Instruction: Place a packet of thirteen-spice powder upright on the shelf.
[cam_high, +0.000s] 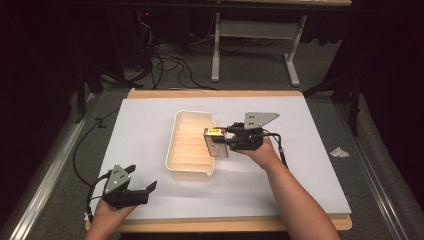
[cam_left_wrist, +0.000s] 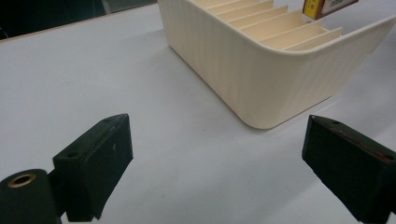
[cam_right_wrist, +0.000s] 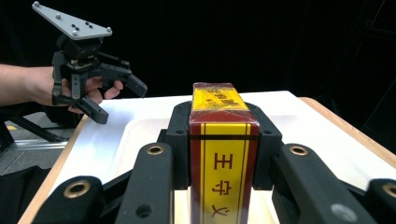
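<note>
Over the right rim of the cream ribbed plastic tray with slotted dividers (cam_high: 190, 145), a small rectangular box with red and yellow wrapping (cam_high: 216, 142) is clamped between the jaws of the right gripper (cam_high: 231, 138), its yellow end pointing towards the tray. Near the tray's front left corner, the left gripper (cam_high: 141, 186) is held with its jaws spread wide and nothing between them, above the white sheet (cam_high: 310, 150) on which the tray stands.
</note>
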